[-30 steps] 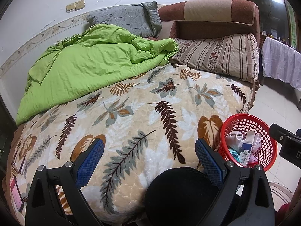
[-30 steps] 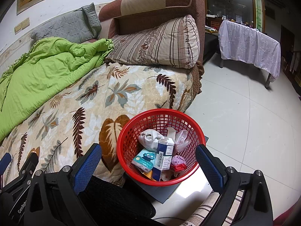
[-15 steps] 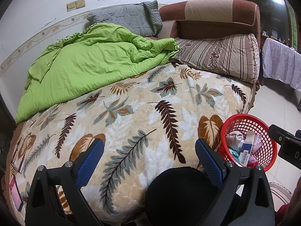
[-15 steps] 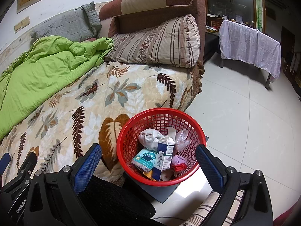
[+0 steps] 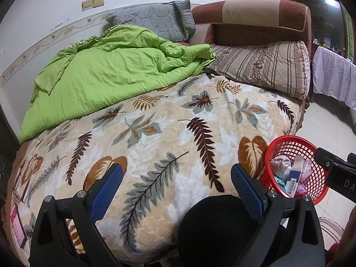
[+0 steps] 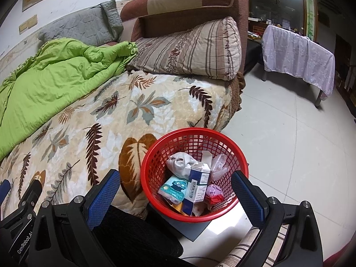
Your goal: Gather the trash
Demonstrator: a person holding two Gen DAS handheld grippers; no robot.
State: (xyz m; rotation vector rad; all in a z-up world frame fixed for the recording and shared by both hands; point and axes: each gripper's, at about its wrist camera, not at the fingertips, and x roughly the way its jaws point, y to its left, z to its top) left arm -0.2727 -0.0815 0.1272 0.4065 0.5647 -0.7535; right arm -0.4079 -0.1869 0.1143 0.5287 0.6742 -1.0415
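Nothing much has moved over the last second: the red basket [image 6: 197,173] sits at the same spot in the lower centre of the right wrist view, and the bedspread drifts only slightly in the left wrist view, so both hands seem to be holding station. For the task, that suggests the collecting is finished or nearly so. The trash is in the basket: a crumpled tissue [image 6: 180,163], a blue-and-white carton [image 6: 198,185] standing on end, a teal cartoon packet [image 6: 173,188], a clear wrapper [image 6: 219,163] and a pink-and-red scrap [image 6: 214,193]. No loose litter shows on the leaf-print blanket [image 5: 155,138], though a pink object [image 5: 17,228] at the lower left edge of the left view is too distorted to identify (it may be a phone).

Both tongs are apart and carry nothing. The right gripper [image 6: 175,198] hangs above the basket's near rim, pointing down into it. The left gripper [image 5: 176,191] hovers over the blanket's near edge, with the basket at the right of its frame.

Beyond, a green quilt [image 5: 106,73] lies crumpled at upper left, a striped pillow [image 5: 262,66] at upper right.
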